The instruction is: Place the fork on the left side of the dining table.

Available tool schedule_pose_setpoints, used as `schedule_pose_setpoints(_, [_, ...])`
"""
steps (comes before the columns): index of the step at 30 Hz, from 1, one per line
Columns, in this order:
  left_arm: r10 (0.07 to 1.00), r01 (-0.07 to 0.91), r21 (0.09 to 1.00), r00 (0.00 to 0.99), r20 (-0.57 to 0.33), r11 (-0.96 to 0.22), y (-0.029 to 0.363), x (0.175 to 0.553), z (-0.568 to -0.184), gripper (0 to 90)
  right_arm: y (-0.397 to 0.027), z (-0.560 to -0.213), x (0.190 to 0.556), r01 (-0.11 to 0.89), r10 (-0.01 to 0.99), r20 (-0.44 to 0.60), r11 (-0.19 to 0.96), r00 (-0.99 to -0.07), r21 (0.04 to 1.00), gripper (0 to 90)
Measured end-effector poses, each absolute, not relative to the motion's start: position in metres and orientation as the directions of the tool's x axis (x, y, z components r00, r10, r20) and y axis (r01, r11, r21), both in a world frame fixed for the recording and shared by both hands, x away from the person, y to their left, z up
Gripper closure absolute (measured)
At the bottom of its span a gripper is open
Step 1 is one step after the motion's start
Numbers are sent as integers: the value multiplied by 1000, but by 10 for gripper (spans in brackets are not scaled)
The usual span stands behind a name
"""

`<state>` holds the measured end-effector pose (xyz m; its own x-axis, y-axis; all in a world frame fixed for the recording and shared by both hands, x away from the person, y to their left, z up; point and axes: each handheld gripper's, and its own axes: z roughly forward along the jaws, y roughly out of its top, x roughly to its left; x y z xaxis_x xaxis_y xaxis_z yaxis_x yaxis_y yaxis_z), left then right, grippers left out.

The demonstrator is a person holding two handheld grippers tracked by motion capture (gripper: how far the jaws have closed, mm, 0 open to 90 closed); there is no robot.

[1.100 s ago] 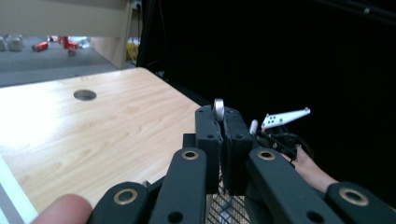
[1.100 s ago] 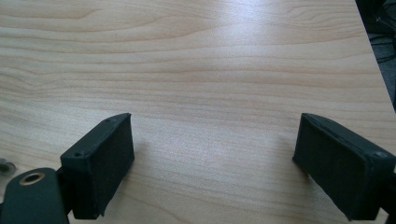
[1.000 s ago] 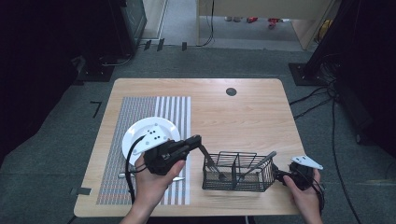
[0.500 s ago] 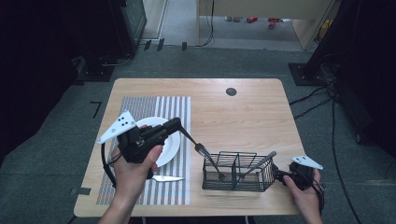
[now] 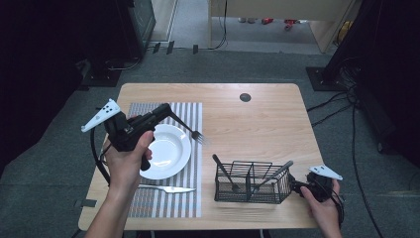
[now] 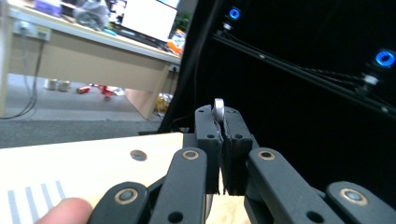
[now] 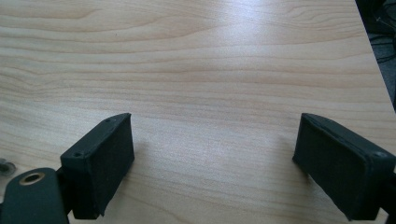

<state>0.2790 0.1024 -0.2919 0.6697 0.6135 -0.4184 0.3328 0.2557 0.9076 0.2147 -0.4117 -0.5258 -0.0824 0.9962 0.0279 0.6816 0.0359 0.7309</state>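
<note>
At the frame's left the left gripper (image 5: 166,110) is clamping the handle end of a fork (image 5: 190,129), a light, stiff, slippery thing hanging above the plate (image 5: 171,148), while at lower right the right gripper (image 5: 297,186) is sitting wide open.

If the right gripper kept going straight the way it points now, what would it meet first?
Probably nothing soon: between the open jaws of the right gripper, its own view shows bare table running to the far edge. In the high view the wire basket sits just left of the gripper; whether the jaws clear it is unclear.
</note>
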Motion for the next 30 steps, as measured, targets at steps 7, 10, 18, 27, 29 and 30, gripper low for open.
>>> schedule_pose_setpoints(7, [656,339,892,606,-449,297,118,306,-308,889,-412,-526,215,682,996,28,35,-82,731,119])
schedule_pose_setpoints(10, [673,337,876,563,-480,344,128,325,-322,889,-412,-526,215,682,996,28,35,-81,731,119])
schedule_pose_setpoints(18, [657,359,819,488,-574,449,142,358,-353,888,-412,-526,215,683,996,29,34,-81,730,119])
schedule_pose_setpoints(27, [634,380,731,366,-681,566,157,392,-395,888,-412,-526,215,682,996,28,36,-82,730,120])
schedule_pose_setpoints(29, [622,392,714,352,-699,580,161,400,-404,887,-412,-526,214,682,996,29,36,-84,730,121])
schedule_pose_setpoints(30, [616,399,701,339,-711,590,163,404,-408,887,-412,-526,214,682,996,30,37,-85,731,121])
